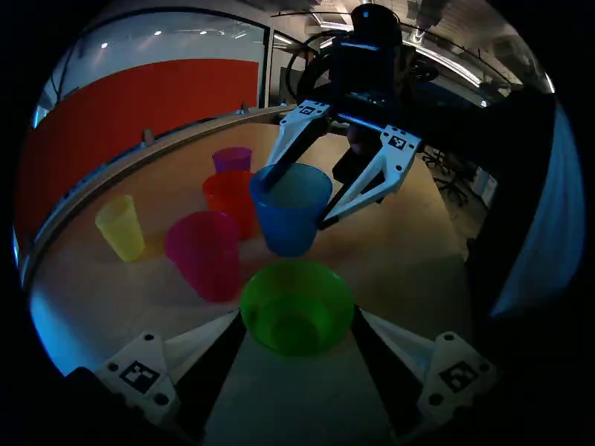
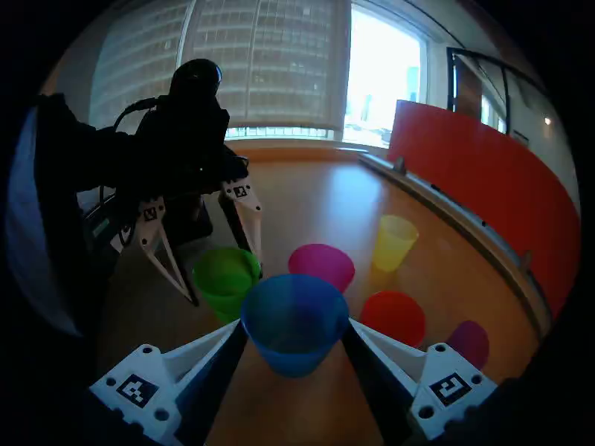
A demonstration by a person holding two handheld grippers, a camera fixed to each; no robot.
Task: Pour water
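Observation:
My left gripper (image 1: 297,318) is shut on a green cup (image 1: 297,297), which stands upright just above the wooden table (image 1: 405,253). Right behind it stands a blue cup (image 1: 288,215), clamped by my right gripper (image 1: 296,202). In the right gripper view the blue cup (image 2: 295,316) sits upright between my right gripper's (image 2: 295,331) fingers. There the green cup (image 2: 224,276) is just beyond it to the left, held by my left gripper (image 2: 227,287). The two cups are close together. I cannot tell whether either holds water.
Other cups stand on the table: magenta (image 1: 204,253), red (image 1: 229,195), purple (image 1: 232,157) and yellow (image 1: 121,227). A red wall panel (image 1: 141,111) runs along the table's far edge. A person in dark clothing (image 2: 186,141) holds the grippers.

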